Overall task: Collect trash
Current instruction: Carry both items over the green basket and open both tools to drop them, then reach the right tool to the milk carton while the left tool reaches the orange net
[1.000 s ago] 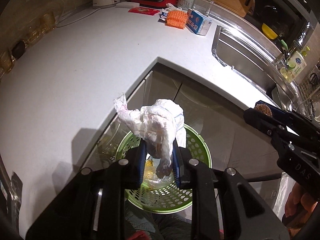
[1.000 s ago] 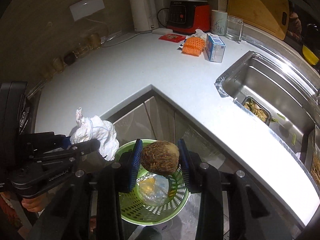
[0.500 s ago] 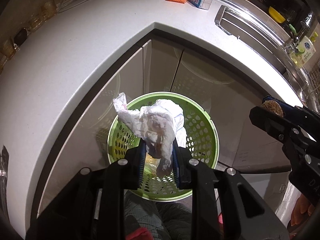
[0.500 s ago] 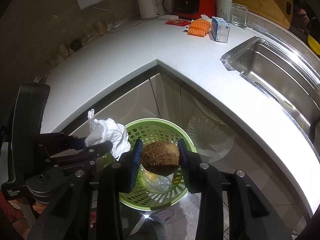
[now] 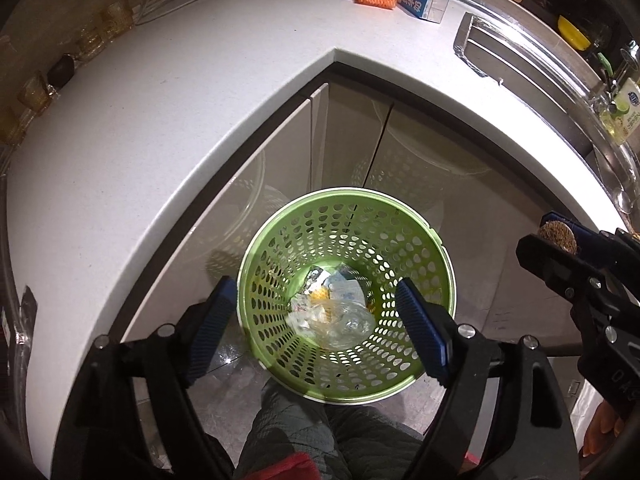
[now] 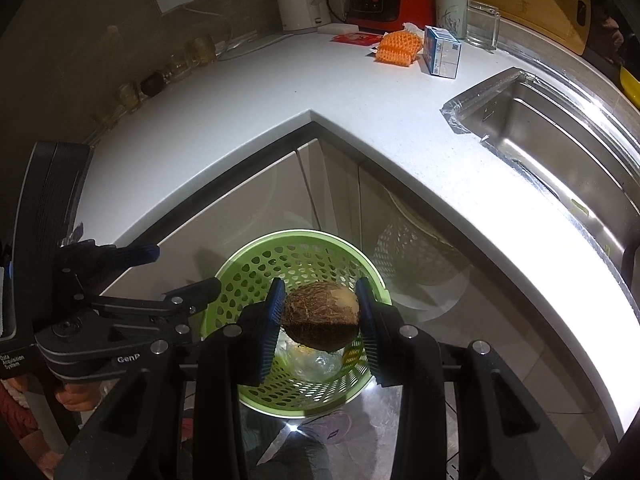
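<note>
Basket (image 5: 442, 264), green w/ holes, on floor below table (image 5: 168, 128) corner, in front of cupboard doors (image 5: 352, 140). Inside at bottom: clear plastic wrap (image 5: 340, 320), bit of foil, something yellow. No white paper wad to make out among it for sure.

Left tool (image 5: 316, 320): just opened wide, nothing btwn blue pads (image 5: 420, 332), hanging right over basket mouth, pointing steeply down. Seen from right cam at left edge (image 6: 180, 270), fingers spread, empty.

Right tool (image 6: 322, 318): partly closed, pads pressing both sides of brown hairy round root (image 6: 320, 316), pale cut patch on its upper right. Held above basket (image 6: 240, 276), over its near-middle. From left cam, same root (image 5: 556, 236) peeking at tip of right tool (image 5: 560, 240), off to basket's right.

Still on table, far back, well apart from basket: orange net (image 6: 400, 48), small blue-white carton (image 6: 442, 52) just beside it, red flat packet (image 6: 356, 38). Sink (image 6: 540, 128) to right. Kettle, red-black appliance, glass further back by wall.
</note>
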Action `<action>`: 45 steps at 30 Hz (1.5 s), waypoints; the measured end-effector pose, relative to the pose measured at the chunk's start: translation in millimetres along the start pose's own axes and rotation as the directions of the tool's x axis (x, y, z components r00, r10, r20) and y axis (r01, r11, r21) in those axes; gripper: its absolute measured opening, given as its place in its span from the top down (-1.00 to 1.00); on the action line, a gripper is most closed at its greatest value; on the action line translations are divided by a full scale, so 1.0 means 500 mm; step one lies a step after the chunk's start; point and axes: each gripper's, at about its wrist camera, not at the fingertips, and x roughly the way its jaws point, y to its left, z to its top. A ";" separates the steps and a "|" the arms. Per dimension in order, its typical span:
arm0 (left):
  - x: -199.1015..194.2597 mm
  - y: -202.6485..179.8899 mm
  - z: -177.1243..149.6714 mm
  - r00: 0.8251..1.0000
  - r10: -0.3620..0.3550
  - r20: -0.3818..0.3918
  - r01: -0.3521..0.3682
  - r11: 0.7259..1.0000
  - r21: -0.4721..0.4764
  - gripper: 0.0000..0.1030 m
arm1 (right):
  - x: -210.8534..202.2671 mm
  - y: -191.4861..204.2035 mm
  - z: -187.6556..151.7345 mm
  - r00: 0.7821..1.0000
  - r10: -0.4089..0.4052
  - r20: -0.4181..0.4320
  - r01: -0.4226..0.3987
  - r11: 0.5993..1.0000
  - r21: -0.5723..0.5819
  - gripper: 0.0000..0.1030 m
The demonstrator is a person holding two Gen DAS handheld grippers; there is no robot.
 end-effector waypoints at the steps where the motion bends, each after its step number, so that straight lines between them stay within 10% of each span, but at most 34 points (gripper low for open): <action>1: -0.004 0.006 0.003 1.000 0.009 0.006 -0.009 1.000 -0.006 -0.55 | 0.001 0.003 0.000 1.000 0.003 0.000 -0.003 1.000 -0.004 0.29; 10: -0.039 0.057 0.017 0.996 0.070 0.046 -0.067 0.996 -0.062 -0.64 | 0.026 0.033 0.005 0.998 0.055 -0.026 -0.056 0.997 -0.053 0.27; 16: -0.046 0.077 0.014 0.995 0.083 0.050 -0.078 0.993 -0.093 -0.64 | 0.021 0.039 0.017 0.998 0.058 -0.009 -0.059 0.997 -0.049 -0.28; 33: -0.086 0.056 0.042 0.992 0.075 0.105 -0.068 0.995 -0.067 -0.73 | -0.037 0.003 0.037 0.998 -0.001 0.064 0.000 1.000 0.005 -0.44; 45: -0.084 0.049 0.186 0.985 0.019 0.171 -0.019 1.000 0.000 -0.75 | -0.038 -0.030 0.153 0.988 -0.068 0.141 0.064 0.997 0.033 -0.58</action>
